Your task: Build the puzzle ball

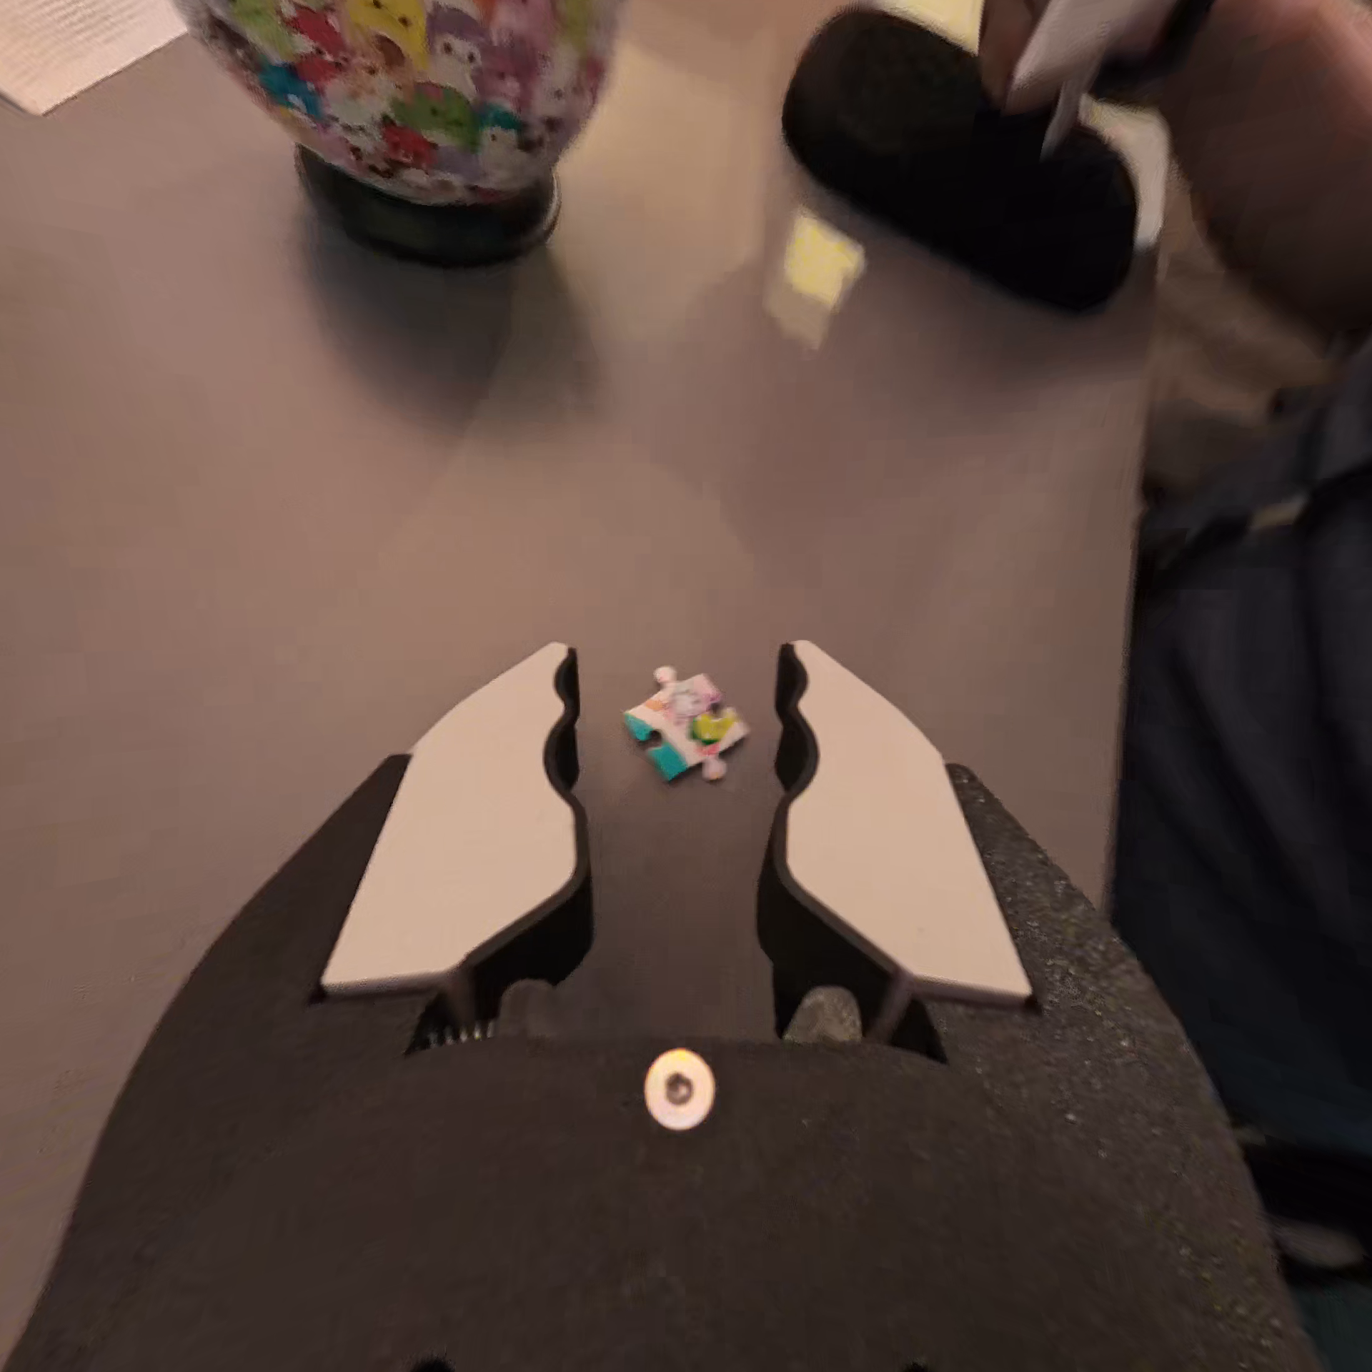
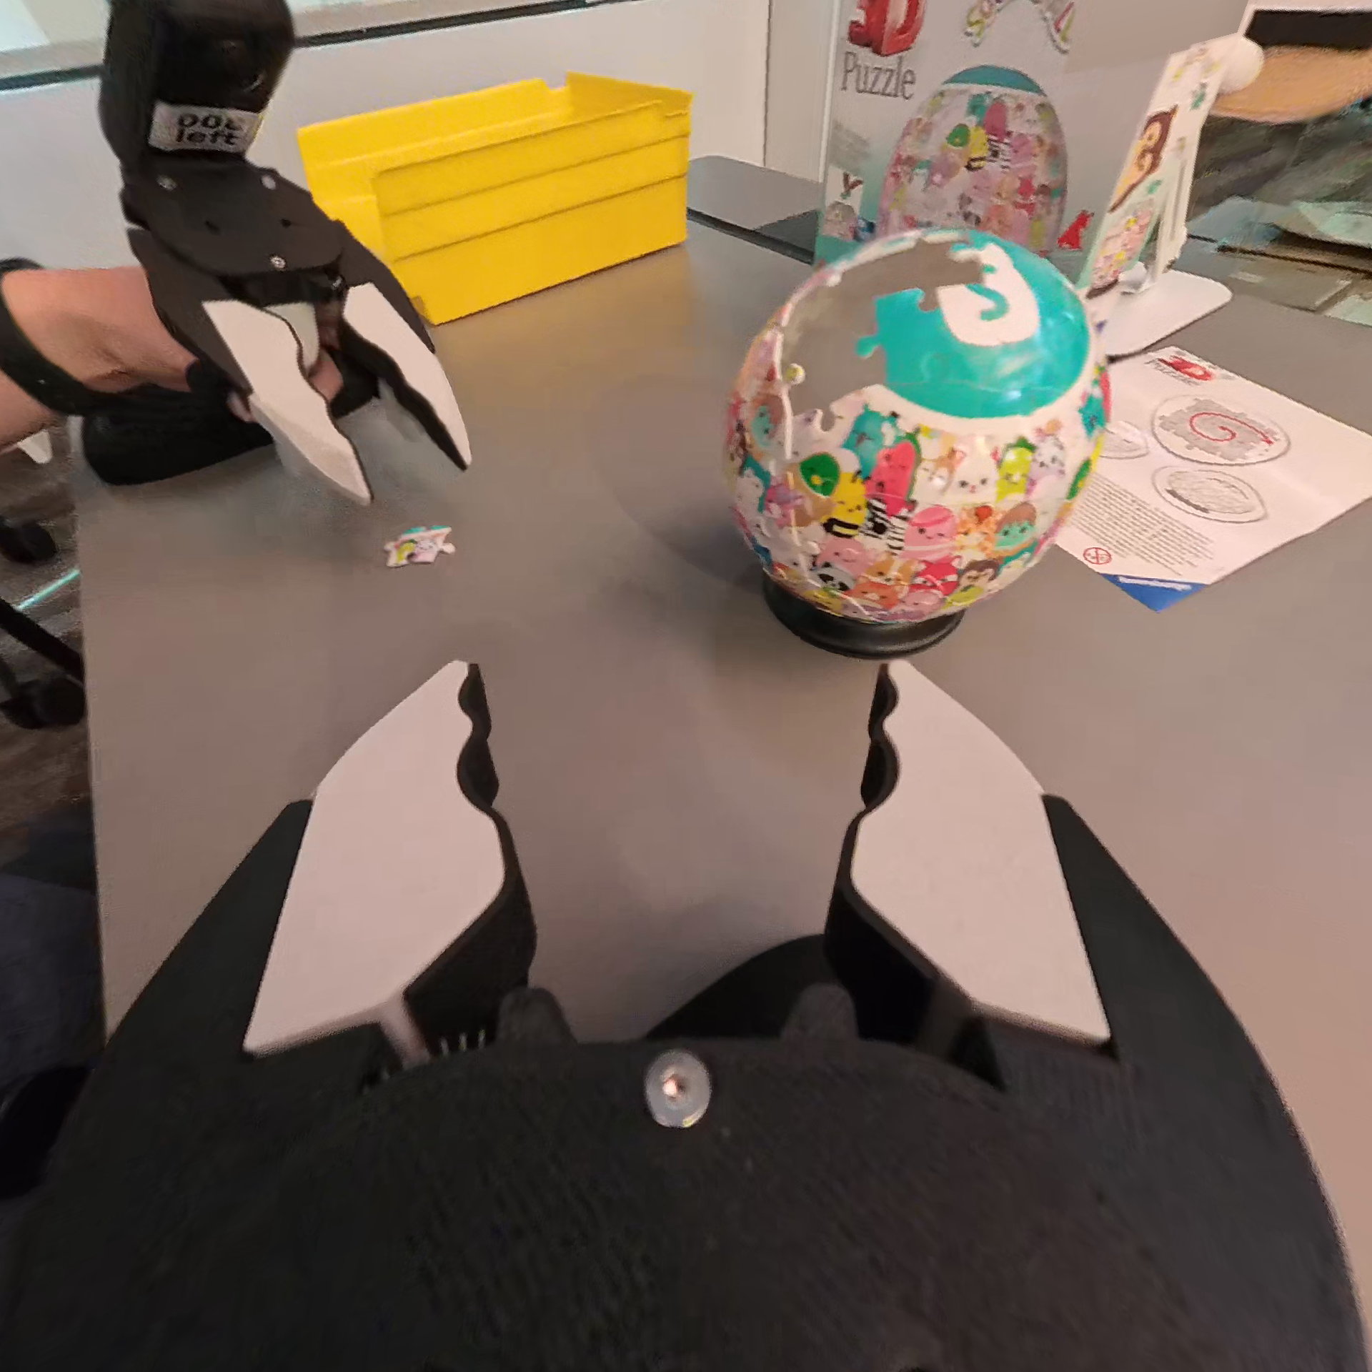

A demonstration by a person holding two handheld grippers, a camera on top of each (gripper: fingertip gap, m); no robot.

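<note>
A colourful puzzle ball (image 2: 917,453) stands on a black ring stand (image 2: 861,631) on the grey table (image 2: 631,460); its upper left side has an open gap beside a teal cap. Its lower part shows in the left wrist view (image 1: 416,89). A loose puzzle piece (image 1: 687,724) lies flat on the table between the tips of my open left gripper (image 1: 675,668), which hovers just above it. The piece (image 2: 419,546) and the left gripper (image 2: 416,475) also show in the right wrist view. My right gripper (image 2: 675,675) is open and empty, above the table in front of the ball.
A stack of yellow trays (image 2: 512,193) stands at the back. The puzzle box (image 2: 958,126) and an instruction sheet (image 2: 1203,475) lie behind and right of the ball. A black oblong object (image 1: 958,156) lies at the far right in the left wrist view. The table edge (image 2: 85,668) runs along the left.
</note>
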